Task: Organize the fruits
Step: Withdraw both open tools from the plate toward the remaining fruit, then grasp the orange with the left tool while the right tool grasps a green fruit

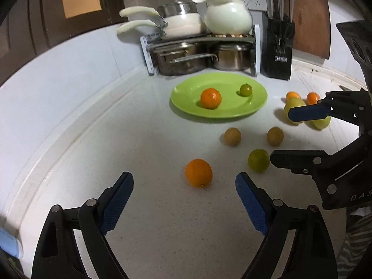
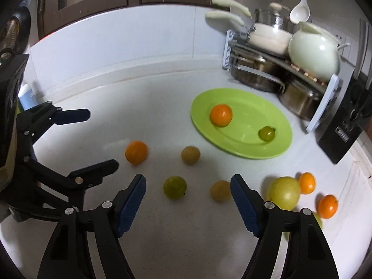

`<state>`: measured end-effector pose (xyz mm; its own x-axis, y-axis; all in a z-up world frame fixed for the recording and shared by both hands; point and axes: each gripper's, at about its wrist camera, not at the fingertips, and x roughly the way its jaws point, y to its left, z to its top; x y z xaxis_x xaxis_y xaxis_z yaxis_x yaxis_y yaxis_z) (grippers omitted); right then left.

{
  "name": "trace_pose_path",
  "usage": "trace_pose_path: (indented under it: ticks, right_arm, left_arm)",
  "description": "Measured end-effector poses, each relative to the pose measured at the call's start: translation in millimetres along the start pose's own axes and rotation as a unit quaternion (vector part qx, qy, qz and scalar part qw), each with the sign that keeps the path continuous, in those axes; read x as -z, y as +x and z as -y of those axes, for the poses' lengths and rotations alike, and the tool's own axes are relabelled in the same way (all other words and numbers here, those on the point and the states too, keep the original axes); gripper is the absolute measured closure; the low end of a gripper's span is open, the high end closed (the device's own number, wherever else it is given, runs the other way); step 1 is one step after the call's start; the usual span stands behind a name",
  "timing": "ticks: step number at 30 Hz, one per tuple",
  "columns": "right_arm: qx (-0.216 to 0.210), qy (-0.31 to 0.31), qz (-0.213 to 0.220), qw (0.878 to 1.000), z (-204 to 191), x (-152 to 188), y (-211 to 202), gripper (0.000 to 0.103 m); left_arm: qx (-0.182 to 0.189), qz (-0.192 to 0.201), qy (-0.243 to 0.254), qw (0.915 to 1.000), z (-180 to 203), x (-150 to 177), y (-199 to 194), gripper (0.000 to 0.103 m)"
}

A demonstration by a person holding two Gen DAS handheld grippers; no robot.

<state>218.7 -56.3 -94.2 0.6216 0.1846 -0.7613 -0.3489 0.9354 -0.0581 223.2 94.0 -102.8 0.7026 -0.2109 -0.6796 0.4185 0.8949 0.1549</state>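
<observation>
Blue-padded left gripper (image 1: 184,182) and right gripper (image 2: 188,184) gape wide, empty.

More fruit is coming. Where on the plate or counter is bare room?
The plate's left end and front, beside the orange and green fruit, are bare. So is the counter left of it. Right of it, loose fruit crowd together.

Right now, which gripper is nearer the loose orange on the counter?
Left. The left gripper sits open just short of the orange; the right gripper faces the green fruit farther over.
</observation>
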Motion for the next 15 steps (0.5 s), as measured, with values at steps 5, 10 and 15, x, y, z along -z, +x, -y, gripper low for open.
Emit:
trace_pose_path:
  ticks: [5,10,15]
  right_arm:
    - [-0.017,0.010,-0.028,0.999,3.9,5.1,18.2,0.040]
    - [-0.042,0.019,-0.042,0.998,4.8,7.0,27.9,0.051]
    - [-0.058,0.021,-0.049,0.997,5.8,7.4,36.0,0.057]
  left_arm:
    - [0.013,-0.013,-0.006,0.9998,-1.3,0.7,15.3,0.023]
    - [0.029,-0.025,-0.018,0.9991,-1.0,-1.7,26.2,0.032]
    - [0.039,-0.038,-0.032,0.9980,0.1,-5.5,35.8,0.044]
